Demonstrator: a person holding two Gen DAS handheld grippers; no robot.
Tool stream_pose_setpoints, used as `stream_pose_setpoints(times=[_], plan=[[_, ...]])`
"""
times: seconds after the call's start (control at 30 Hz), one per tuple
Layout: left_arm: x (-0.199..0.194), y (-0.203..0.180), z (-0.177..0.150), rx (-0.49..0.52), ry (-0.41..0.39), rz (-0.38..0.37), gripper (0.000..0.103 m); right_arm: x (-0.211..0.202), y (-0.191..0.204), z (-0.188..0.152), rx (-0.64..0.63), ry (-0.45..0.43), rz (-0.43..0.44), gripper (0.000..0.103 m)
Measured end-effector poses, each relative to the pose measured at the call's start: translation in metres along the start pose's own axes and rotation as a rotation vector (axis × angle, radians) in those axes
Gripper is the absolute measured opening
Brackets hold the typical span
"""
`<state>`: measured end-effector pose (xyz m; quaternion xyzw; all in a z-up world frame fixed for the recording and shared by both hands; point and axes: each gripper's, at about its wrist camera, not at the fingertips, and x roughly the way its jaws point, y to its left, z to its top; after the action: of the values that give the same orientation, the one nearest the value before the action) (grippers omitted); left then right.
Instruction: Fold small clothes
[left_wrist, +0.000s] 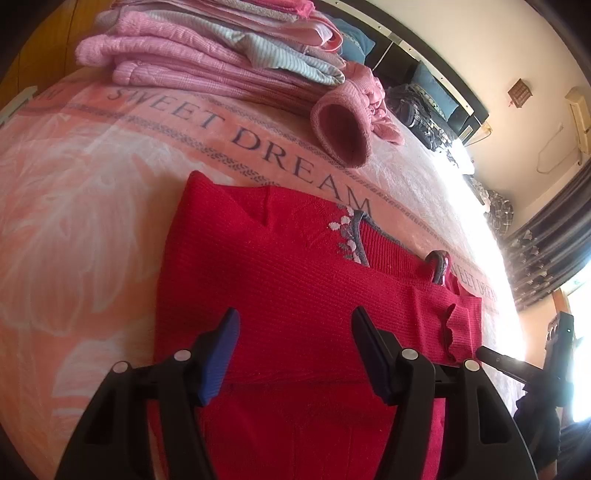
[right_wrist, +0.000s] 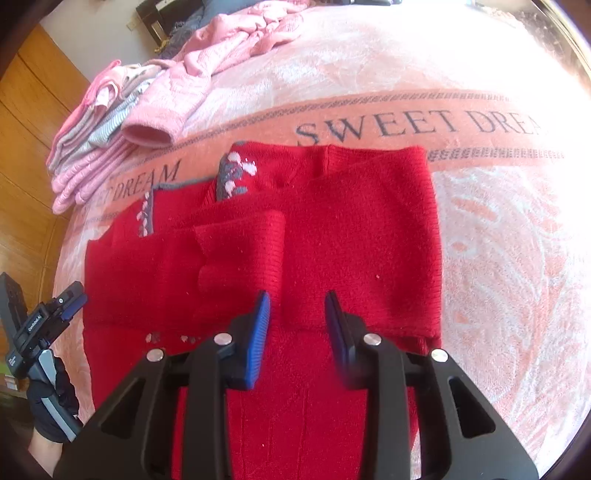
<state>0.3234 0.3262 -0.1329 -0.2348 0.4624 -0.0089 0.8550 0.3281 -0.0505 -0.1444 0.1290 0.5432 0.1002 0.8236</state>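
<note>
1. Nearest each lens stand blue-padded gripper fingers over a red knit sweater (right_wrist: 332, 240), which lies flat on the bed (right_wrist: 498, 258), its sleeves already folded across the body.
2. Judging by that, the step in hand is the lengthwise fold: bringing the hem up toward the collar. To do it well, both grippers should pinch the near hem at matching corners, lift together and lay the edge squarely on the shoulder line (the folded sleeves may slip out if the cloth is dragged rather than lifted).
3. Left gripper (left_wrist: 295, 350): jaws spread wide, holding nothing, poised just above the sweater.
4. Right gripper (right_wrist: 297, 328): jaws parted more narrowly, also empty, over the sweater's middle.
5. Beyond, a stack of folded pink clothes (left_wrist: 207, 55) sits near the bed's edge, well apart from the sweater.
</note>
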Motion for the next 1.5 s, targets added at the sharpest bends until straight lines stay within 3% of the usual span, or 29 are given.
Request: stream_pose_setpoints(times=[0.1,0.27,0.4,0.6,0.63,0.7,0.8,1.0,1.17,1.3,1.5], plan=[[-0.008,-0.006,0.005,0.008,-0.042,-0.002,0.063,-0.010,0.015,0.004,-0.046,-0.025,0.036,0.031],[-0.006,-0.009,0.002,0.007,-0.026,-0.005,0.063,0.008,0.057,0.001,-0.122,0.025,0.053,0.032],[0.000,-0.005,-0.003,0.008,0.000,0.001,0.063,0.031,0.080,-0.002,-0.178,0.062,-0.034,0.038],[0.009,0.002,-0.008,-0.008,0.031,0.013,0.063,0.059,0.092,-0.009,-0.242,0.090,-0.158,0.038],[0.011,0.003,-0.008,-0.010,0.036,0.016,0.063,0.060,0.093,-0.009,-0.254,0.087,-0.172,0.036],[0.013,0.004,-0.010,-0.012,0.043,0.022,0.063,0.058,0.091,-0.009,-0.256,0.079,-0.197,0.021],[0.015,0.005,-0.011,-0.010,0.045,0.034,0.063,0.049,0.075,-0.007,-0.201,0.077,-0.110,0.006],[0.018,-0.001,-0.012,0.001,0.040,0.063,0.063,0.011,0.020,0.006,-0.016,0.039,0.054,0.006],[0.020,-0.009,-0.010,0.015,0.024,0.079,0.063,-0.007,-0.039,0.005,0.107,0.029,0.028,0.020],[0.015,-0.021,-0.008,0.044,-0.018,0.089,0.063,-0.010,-0.078,0.002,0.201,0.026,0.037,0.021],[0.017,-0.034,-0.009,0.069,-0.028,0.080,0.063,-0.008,-0.089,0.002,0.246,0.016,0.107,0.025]])
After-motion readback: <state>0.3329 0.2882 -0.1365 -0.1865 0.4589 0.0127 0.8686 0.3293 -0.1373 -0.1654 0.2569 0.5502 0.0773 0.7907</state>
